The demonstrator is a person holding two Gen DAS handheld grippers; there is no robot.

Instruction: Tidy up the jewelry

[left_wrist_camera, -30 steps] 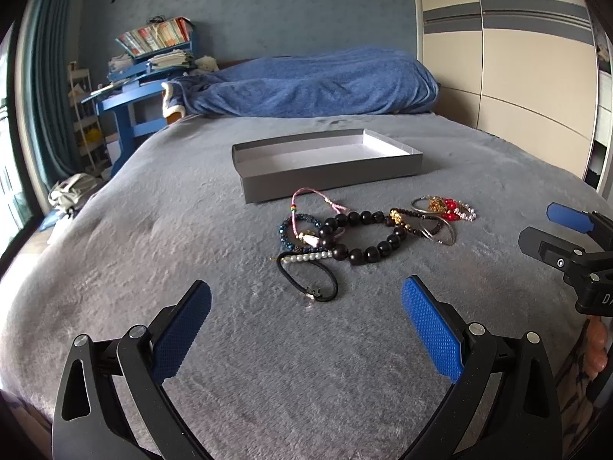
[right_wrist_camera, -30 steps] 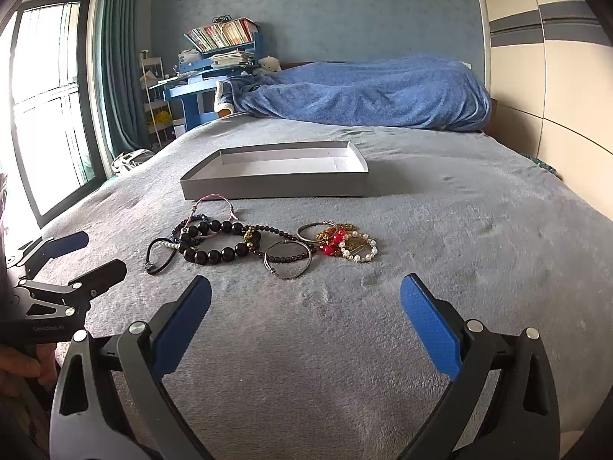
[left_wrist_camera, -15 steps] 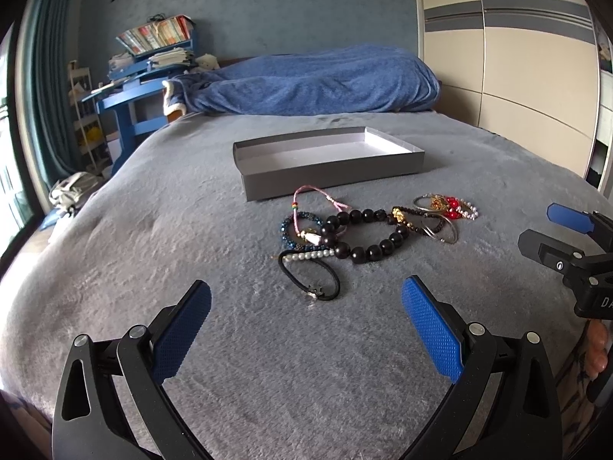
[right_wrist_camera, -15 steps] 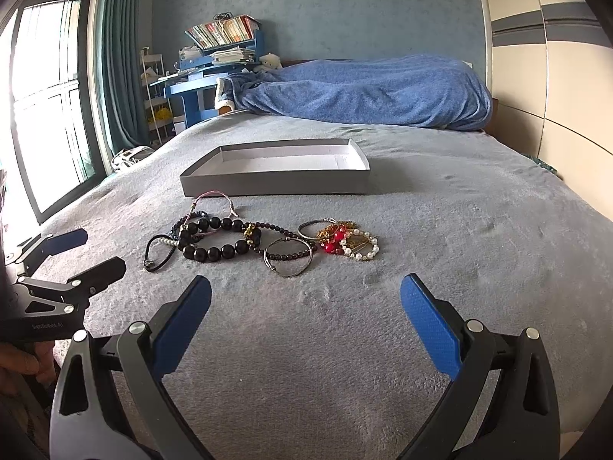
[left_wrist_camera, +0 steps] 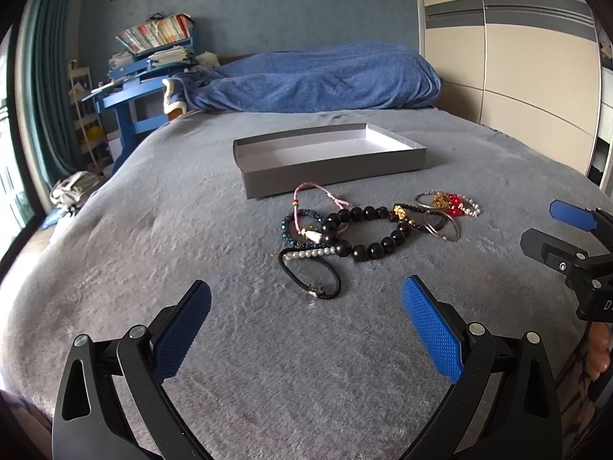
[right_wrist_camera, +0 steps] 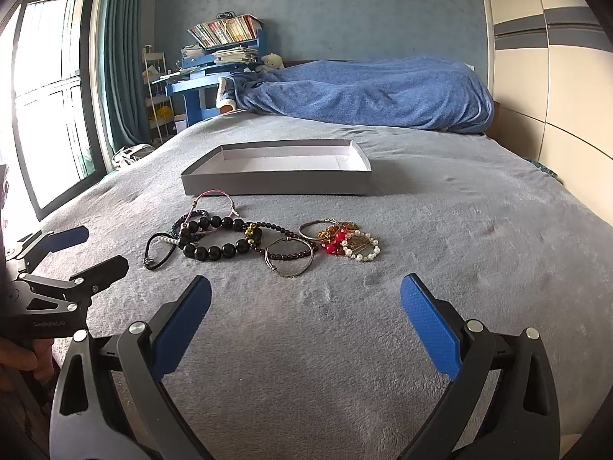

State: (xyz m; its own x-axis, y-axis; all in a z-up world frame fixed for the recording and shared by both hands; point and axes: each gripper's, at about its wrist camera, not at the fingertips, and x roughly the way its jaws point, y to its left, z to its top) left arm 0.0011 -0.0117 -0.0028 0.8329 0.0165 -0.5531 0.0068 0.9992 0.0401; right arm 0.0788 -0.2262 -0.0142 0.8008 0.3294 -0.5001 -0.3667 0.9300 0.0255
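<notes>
Both grippers are sitting wide open right now, nothing pinched in either. My left gripper [left_wrist_camera: 306,318] is hovering low over the grey blanket [left_wrist_camera: 153,237] with its blue pads [left_wrist_camera: 182,329] spread far apart, and my right gripper [right_wrist_camera: 306,318] is doing the same thing off to the side, jaws just as wide.

Straight ahead of the left jaws, the closest piece is lying there: a black cord bracelet [left_wrist_camera: 311,274] with a short row of white pearls. Just past it, the big black bead bracelet [left_wrist_camera: 366,232] is tangling with a pink string bracelet [left_wrist_camera: 318,201] and a dark blue beaded one [left_wrist_camera: 293,226]. Off toward the right jaw's side, I'm seeing a thin metal bangle [left_wrist_camera: 442,224] and a red and pearl cluster [left_wrist_camera: 458,204].

From the right gripper's view, the bangle with dark beads [right_wrist_camera: 289,257] is lying nearest, slightly left of centre, and the red and pearl cluster is touching it on the far side.

Beyond the whole pile, the shallow grey box [left_wrist_camera: 329,159] is sitting open and holding nothing I can see. Way further back a blue duvet [left_wrist_camera: 314,82] is bunching up at the head of the bed.
</notes>
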